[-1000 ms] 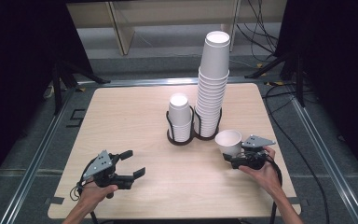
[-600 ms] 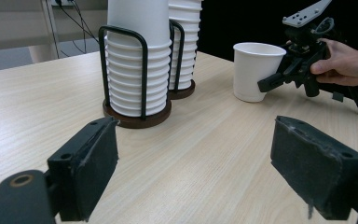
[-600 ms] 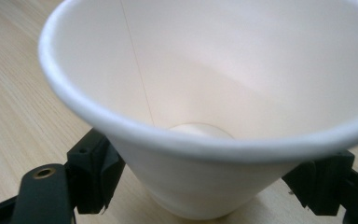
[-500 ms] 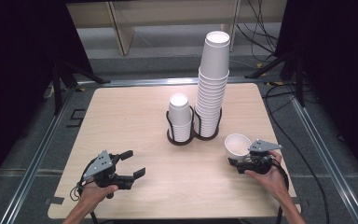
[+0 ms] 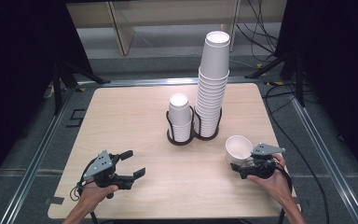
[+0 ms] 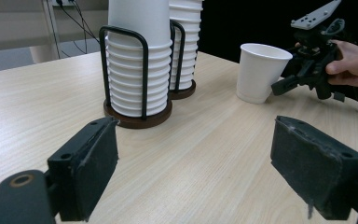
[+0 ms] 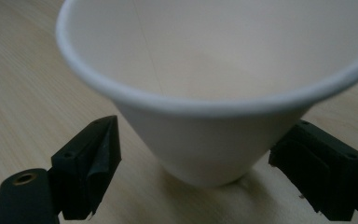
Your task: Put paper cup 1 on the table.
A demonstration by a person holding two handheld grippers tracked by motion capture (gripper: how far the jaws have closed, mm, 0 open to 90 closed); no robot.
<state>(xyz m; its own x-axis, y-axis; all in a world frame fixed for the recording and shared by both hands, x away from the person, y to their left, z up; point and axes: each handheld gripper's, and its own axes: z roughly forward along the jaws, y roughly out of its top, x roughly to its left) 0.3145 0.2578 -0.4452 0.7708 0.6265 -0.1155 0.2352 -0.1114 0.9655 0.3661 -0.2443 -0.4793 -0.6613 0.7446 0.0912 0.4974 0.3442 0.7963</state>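
Single paper cup (image 5: 238, 148) upright on the table (image 5: 135, 116), just right of and nearer than the two-ring cup holder (image 5: 193, 133). Right gripper (image 5: 242, 166) at its base, jaws either side, gaps showing, no squeeze. Left gripper (image 5: 133, 164) well left of the holder, jaws apart, holding nothing.

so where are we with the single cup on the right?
Done: one paper cup stands upright on the table, apart from the two stacks in the wire holder. In hand: the right gripper has its jaws either side of the cup's base with gaps showing, so no grip. The left gripper waits open. Left: probably backing the right gripper away.
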